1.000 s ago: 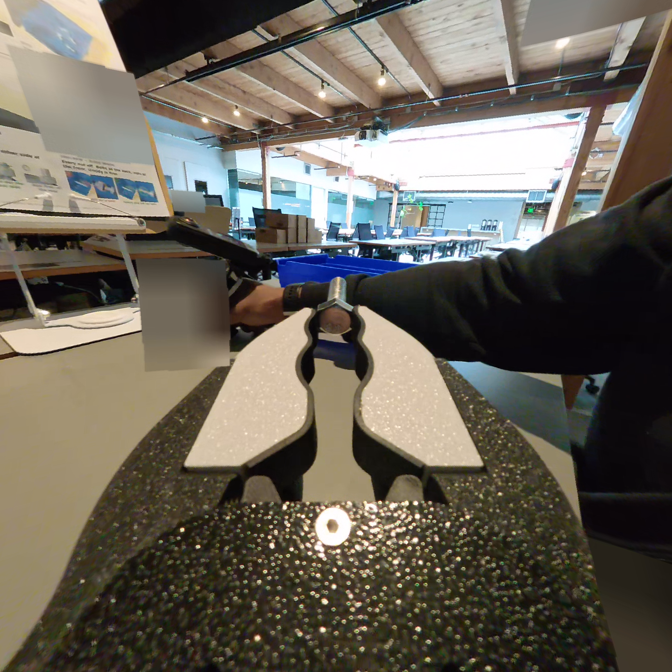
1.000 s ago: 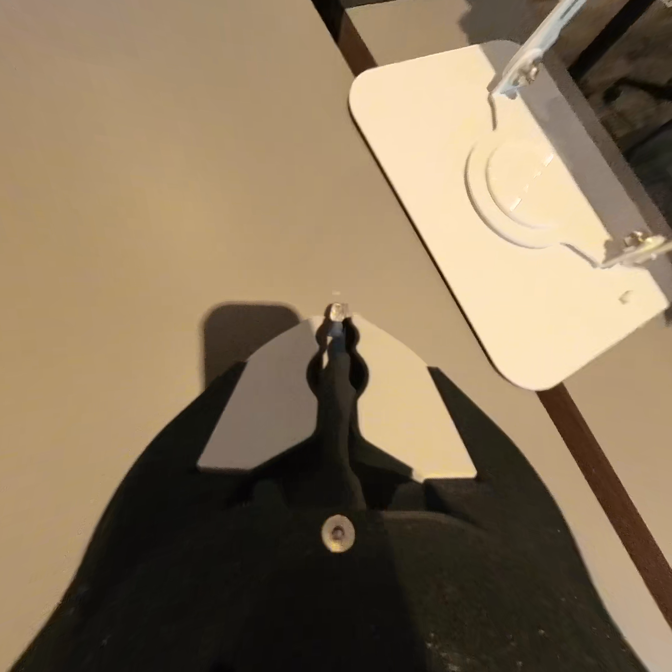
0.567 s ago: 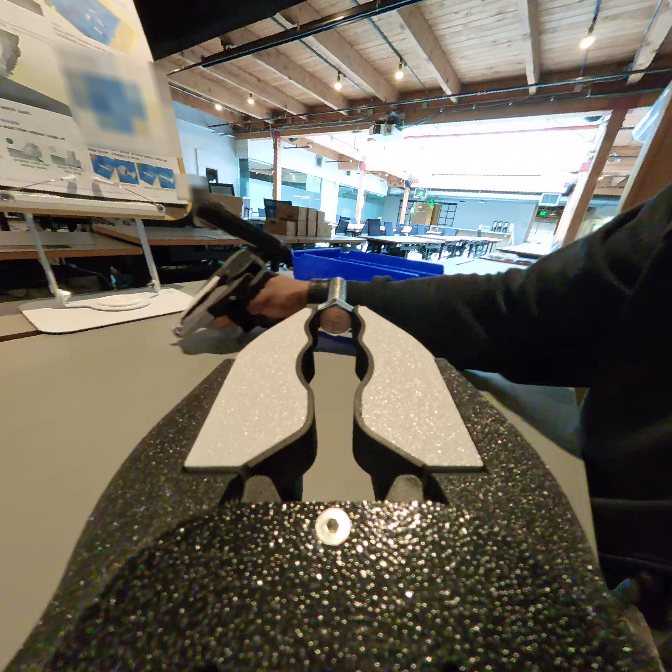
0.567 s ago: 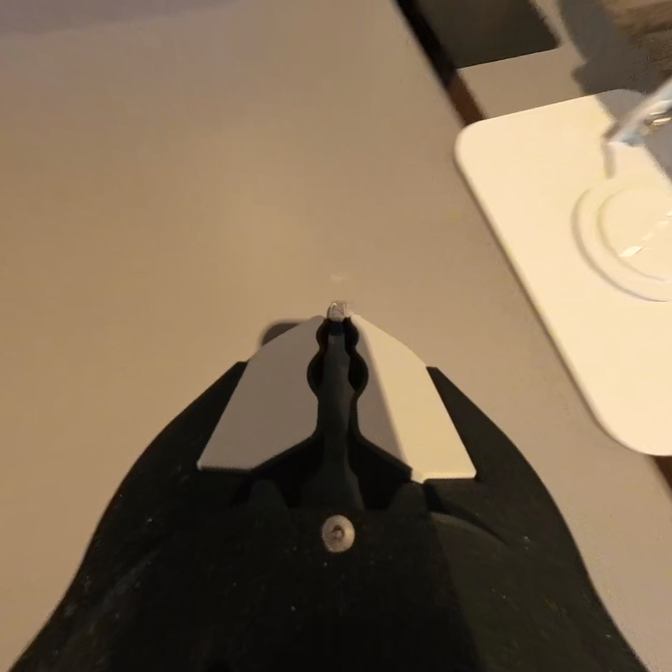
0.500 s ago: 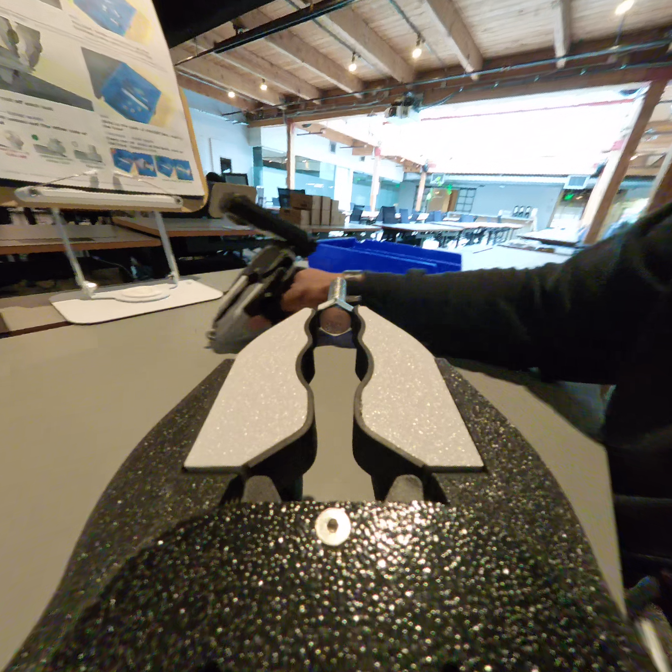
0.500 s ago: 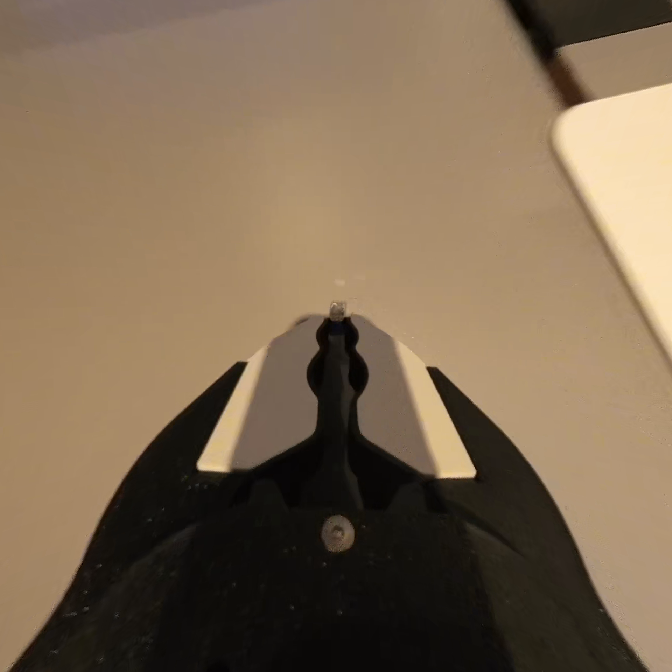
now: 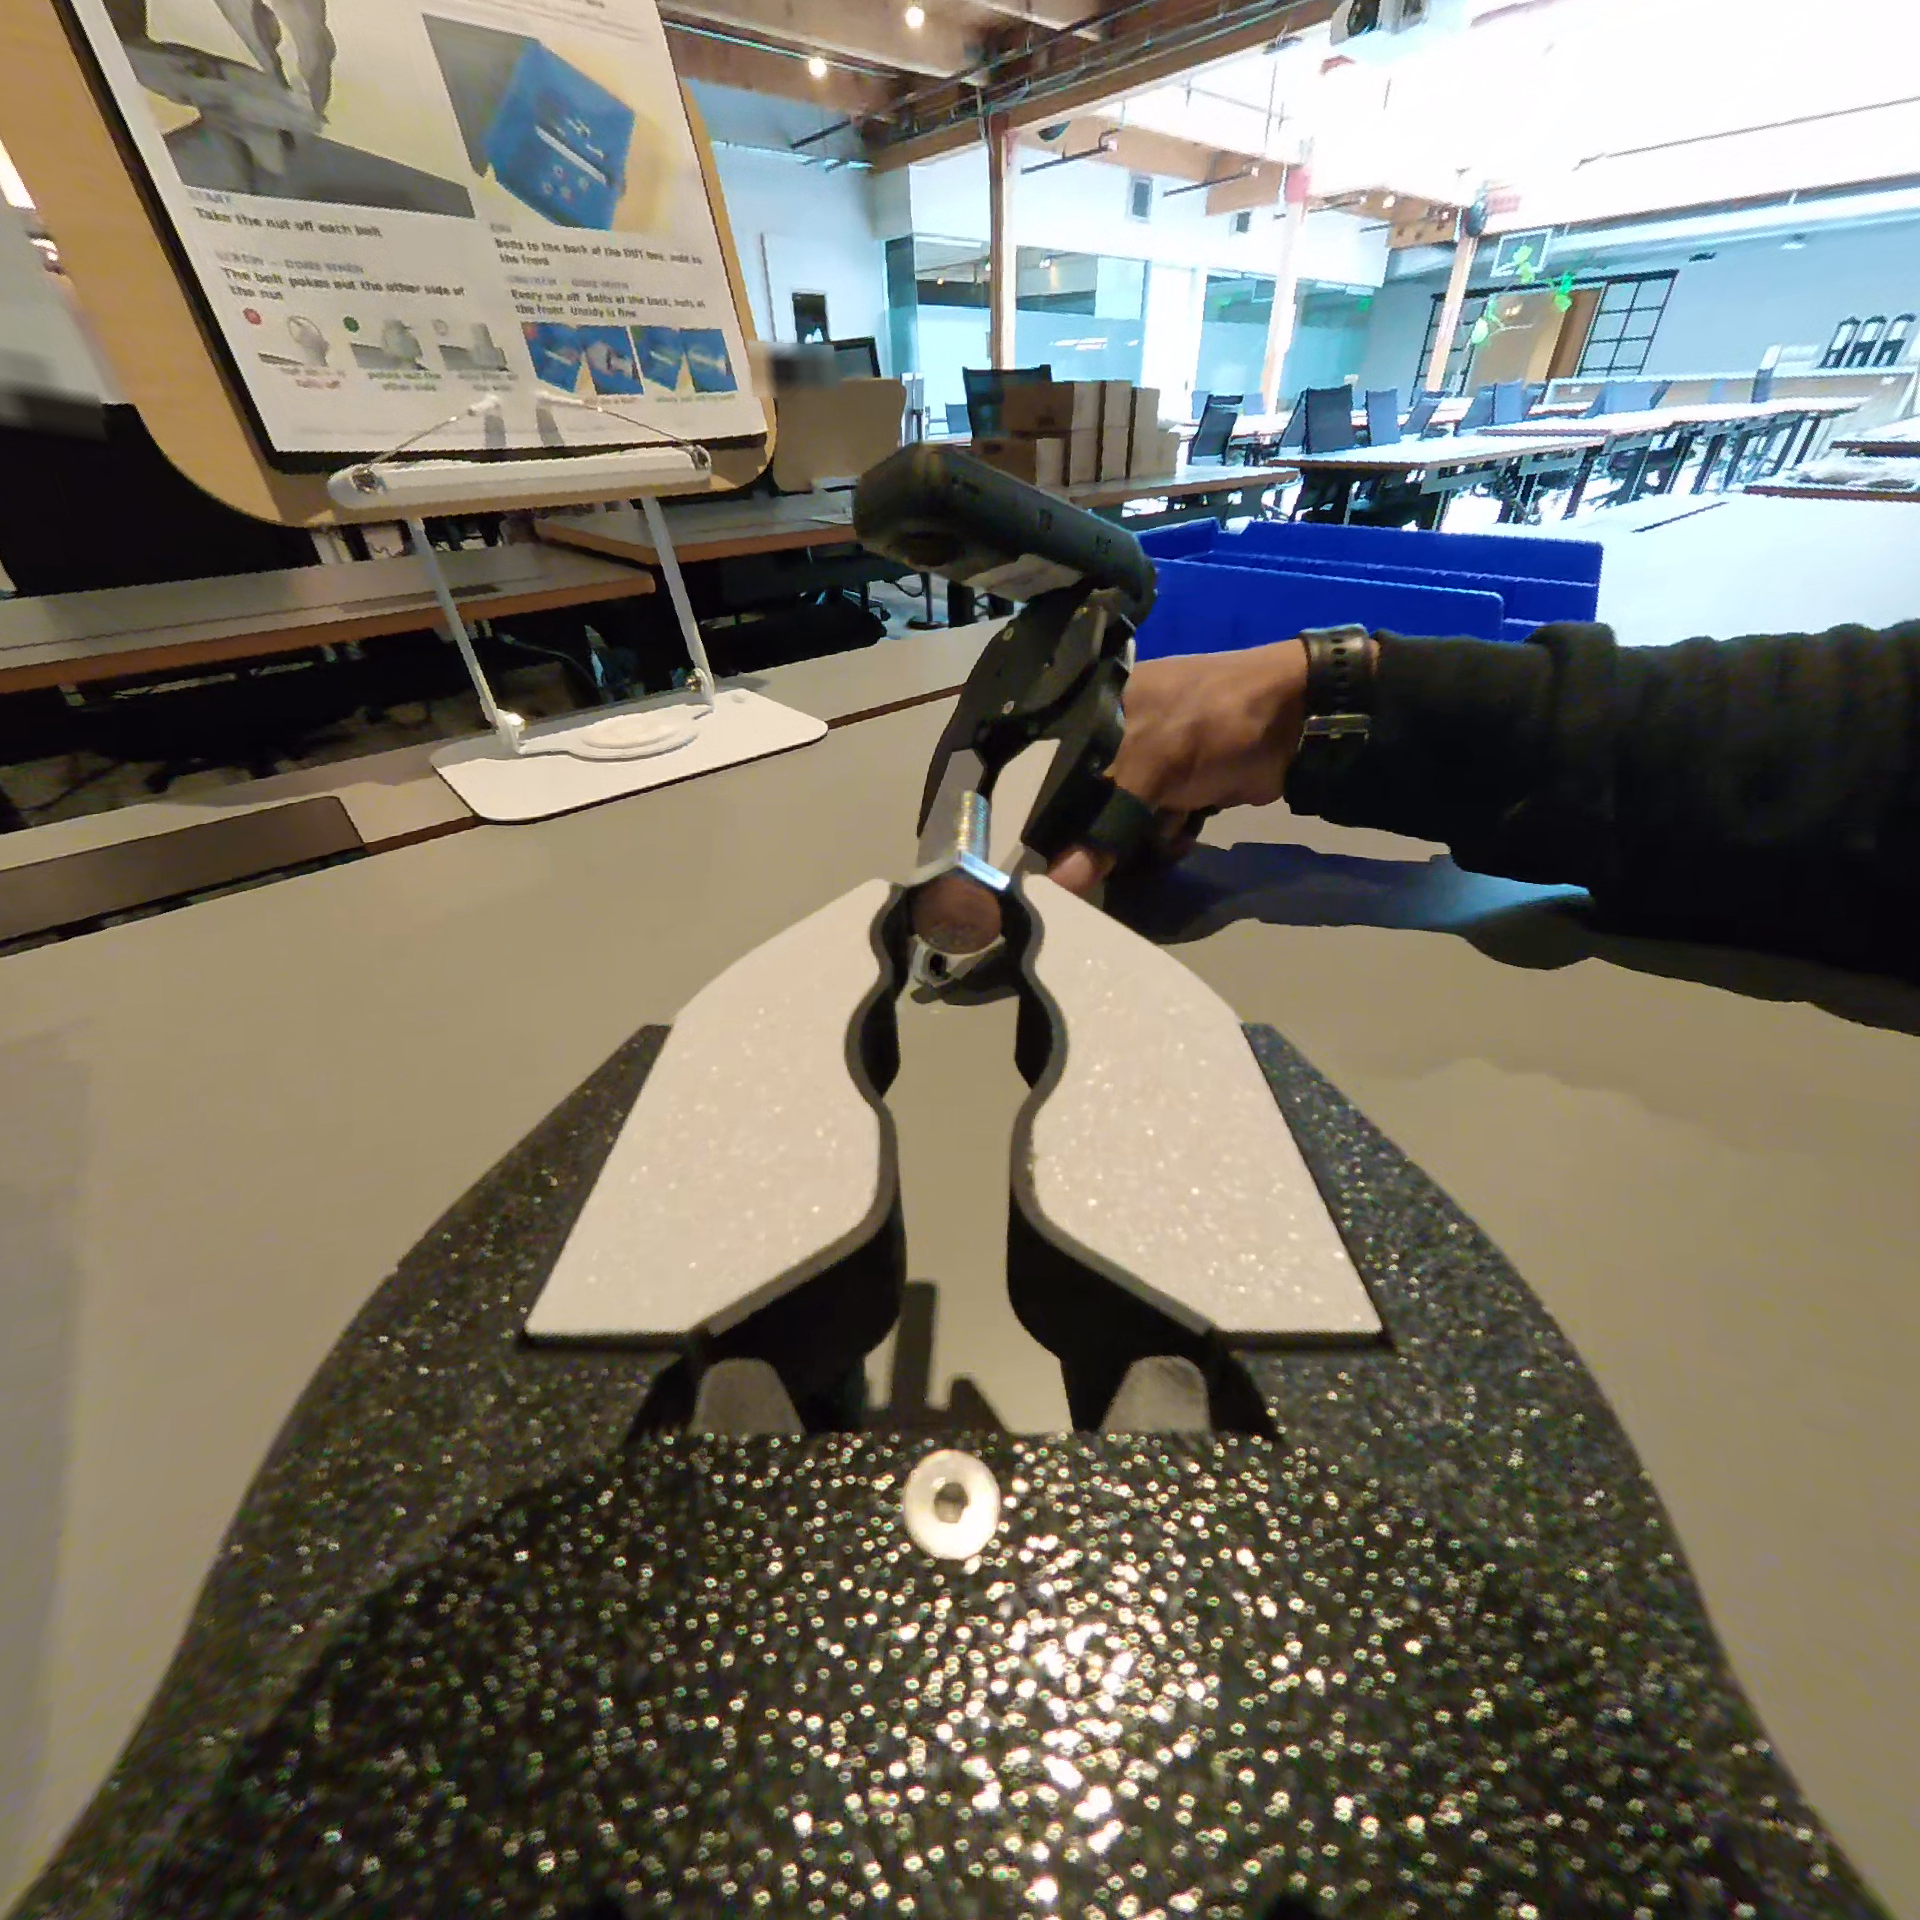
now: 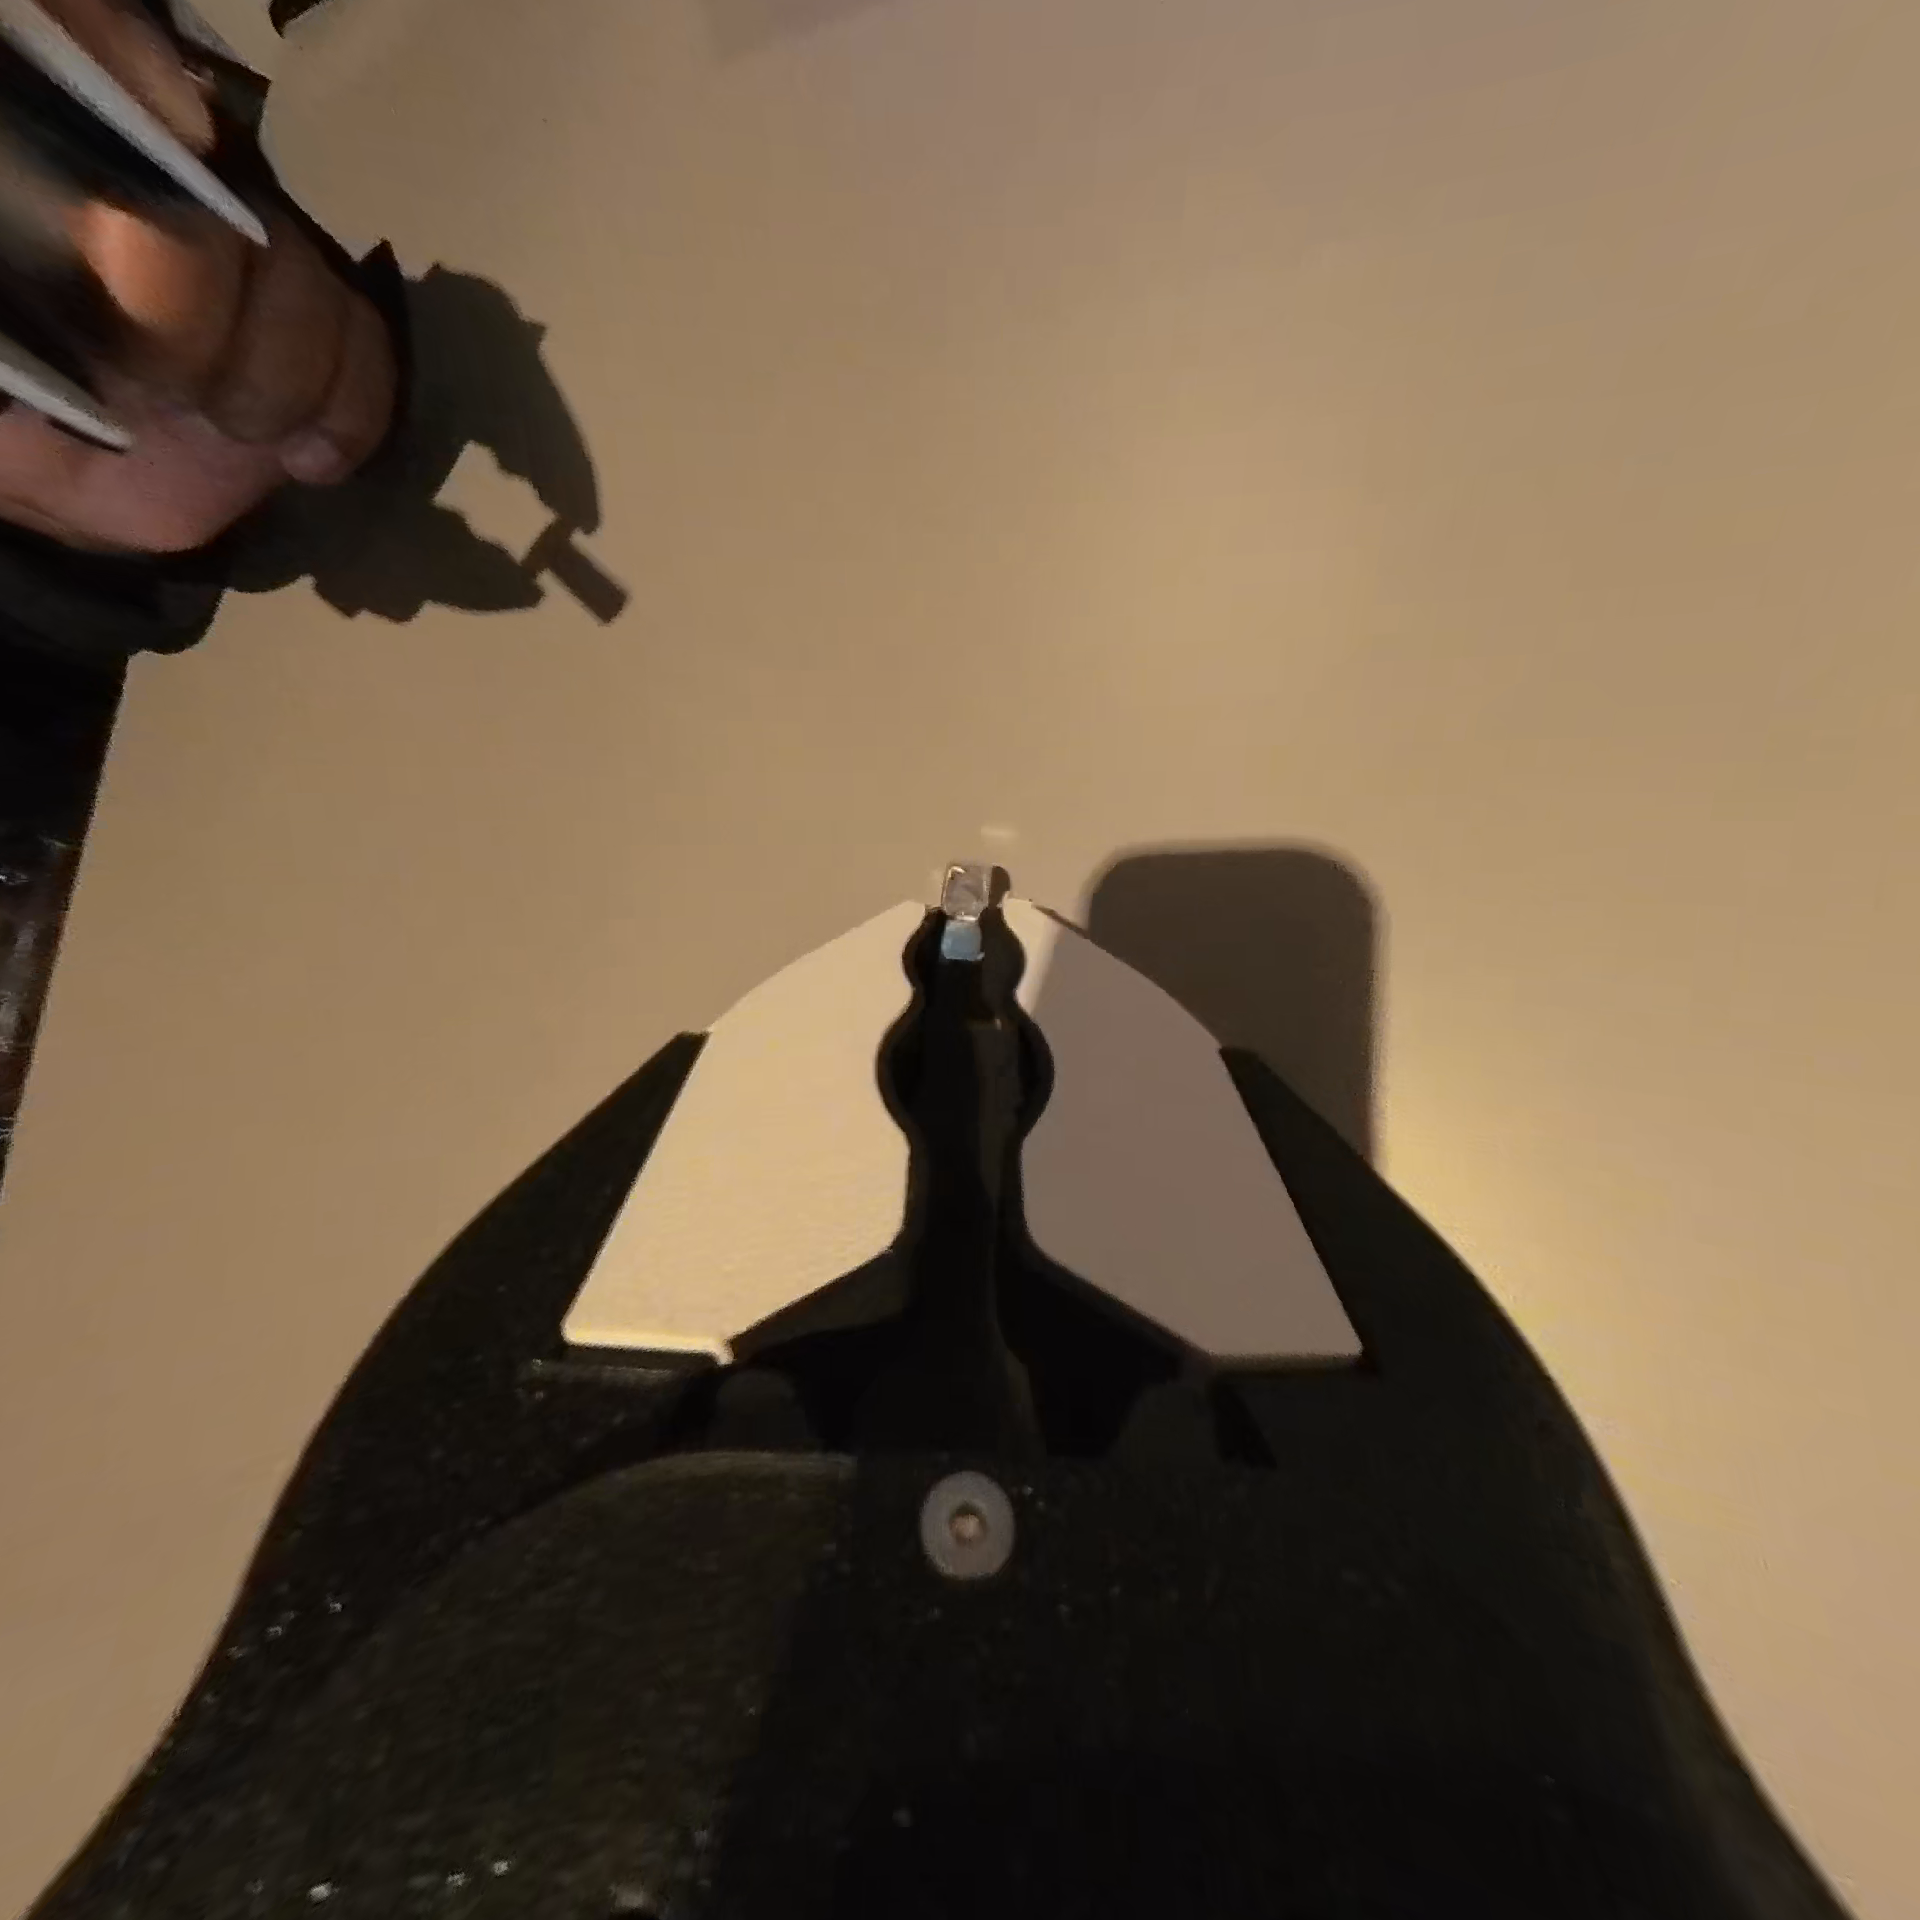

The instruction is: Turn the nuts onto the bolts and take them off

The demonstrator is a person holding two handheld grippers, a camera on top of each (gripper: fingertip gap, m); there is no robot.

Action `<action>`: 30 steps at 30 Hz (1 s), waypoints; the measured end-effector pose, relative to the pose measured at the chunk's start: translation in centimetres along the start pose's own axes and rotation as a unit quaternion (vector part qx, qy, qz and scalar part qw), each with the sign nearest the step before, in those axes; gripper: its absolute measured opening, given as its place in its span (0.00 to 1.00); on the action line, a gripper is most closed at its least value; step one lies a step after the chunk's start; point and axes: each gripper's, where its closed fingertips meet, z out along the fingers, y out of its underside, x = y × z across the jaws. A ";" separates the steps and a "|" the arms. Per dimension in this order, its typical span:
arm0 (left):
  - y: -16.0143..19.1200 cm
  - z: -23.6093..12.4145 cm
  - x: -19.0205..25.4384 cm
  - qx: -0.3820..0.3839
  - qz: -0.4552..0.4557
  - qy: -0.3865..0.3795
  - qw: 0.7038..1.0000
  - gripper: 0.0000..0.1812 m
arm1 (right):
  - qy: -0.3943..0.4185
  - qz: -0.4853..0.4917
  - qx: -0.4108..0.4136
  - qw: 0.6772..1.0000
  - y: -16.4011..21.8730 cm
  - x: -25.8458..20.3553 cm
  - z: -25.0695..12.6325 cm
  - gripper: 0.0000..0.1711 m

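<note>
My left gripper (image 7: 961,920) is shut on the head of a silver bolt (image 7: 961,883), whose threaded shaft points up and away. My right gripper (image 8: 971,914) is shut on a small silver nut (image 8: 968,902) and points down at the tan table (image 8: 1143,468). In the left wrist view the right gripper (image 7: 1039,707), held by a hand (image 7: 1195,738) in a dark sleeve, angles down just behind the bolt, its tips hidden by it. The left hand (image 8: 177,343) and its gripper show blurred at the top left of the right wrist view.
A white document stand (image 7: 623,743) with an instruction sheet (image 7: 457,208) stands at the back left of the grey table (image 7: 364,1039). Blue bins (image 7: 1351,592) sit behind the right arm. A dark table edge (image 8: 42,831) runs along the left of the right wrist view. About 15 cm separates my left fingertips from my right.
The right gripper has swung away from the white stand base and come close behind the bolt in my left gripper. The left hand has entered the right wrist view. Both grips are unchanged.
</note>
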 end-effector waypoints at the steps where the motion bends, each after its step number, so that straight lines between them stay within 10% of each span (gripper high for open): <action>1: 0.0 0.0 0.1 -0.001 0.001 0.001 1.000 0.09 | -0.003 0.005 0.000 1.000 0.0 0.0 0.0 0.05; 30: 1.5 0.1 -1.8 -0.041 0.037 -0.062 0.997 0.09 | 0.059 -0.064 0.019 0.996 0.0 0.1 -0.5 0.32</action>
